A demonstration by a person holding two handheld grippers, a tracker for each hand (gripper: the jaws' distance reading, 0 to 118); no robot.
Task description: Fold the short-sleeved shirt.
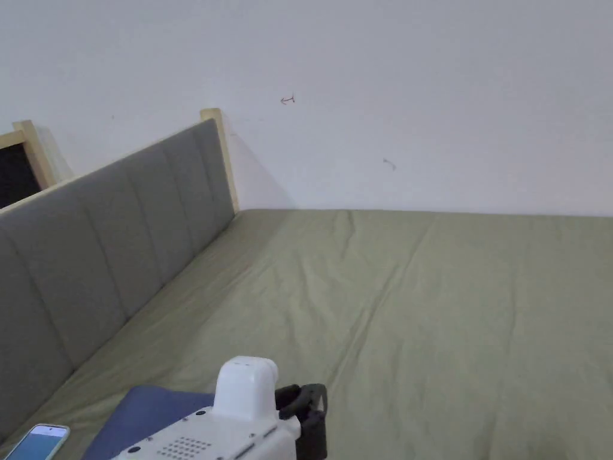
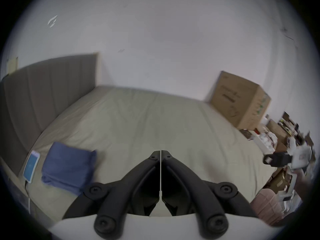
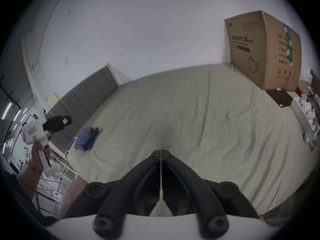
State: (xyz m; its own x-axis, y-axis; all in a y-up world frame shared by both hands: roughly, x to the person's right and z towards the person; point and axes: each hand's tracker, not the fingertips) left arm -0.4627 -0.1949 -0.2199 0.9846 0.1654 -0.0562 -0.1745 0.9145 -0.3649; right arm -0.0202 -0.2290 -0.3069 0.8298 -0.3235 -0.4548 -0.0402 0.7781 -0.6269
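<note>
A blue shirt (image 1: 149, 413) (image 2: 69, 167) (image 3: 86, 138) lies folded into a compact bundle on the olive-green bed sheet (image 1: 419, 311), close to the grey headboard. My left gripper (image 2: 161, 151) hovers above the bed to the right of the bundle, jaws shut together with nothing between them. The head view catches it at the bottom edge (image 1: 311, 407), and the right gripper view shows it far left, held by a hand (image 3: 66, 120). My right gripper (image 3: 161, 150) is also shut and empty, raised over the near side of the bed; the left gripper view shows it far right (image 2: 270, 159).
A phone (image 1: 39, 440) (image 2: 32, 165) lies beside the shirt near the padded headboard (image 1: 108, 239). A large cardboard box (image 3: 263, 53) (image 2: 239, 100) stands at the bed's far corner, with cluttered boxes (image 3: 308, 120) along that side. A white wall is behind.
</note>
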